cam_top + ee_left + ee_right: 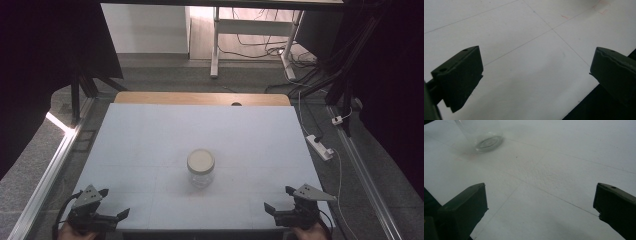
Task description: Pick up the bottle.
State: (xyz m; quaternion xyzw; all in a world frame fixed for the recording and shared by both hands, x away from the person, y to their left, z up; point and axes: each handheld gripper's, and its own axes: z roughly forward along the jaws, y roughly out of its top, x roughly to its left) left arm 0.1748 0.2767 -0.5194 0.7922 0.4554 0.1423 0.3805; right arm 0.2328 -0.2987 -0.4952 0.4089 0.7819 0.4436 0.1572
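A clear glass jar (201, 169) with a pale lid stands upright near the middle of the white table top (150, 140). Its base (485, 137) also appears at the top left of the right gripper view. My left gripper (114, 202) rests at the front left corner of the table, jaws wide apart, nothing between them (536, 75). At the front right corner my right gripper (279, 199) is likewise open and empty (540, 202). Both grippers are well short of the jar.
The table's front edge lies just below both grippers, with a wooden strip (200, 98) along the far edge. On the floor to the right sits a white power strip (320, 147) with cables. A white desk frame (215, 45) stands beyond.
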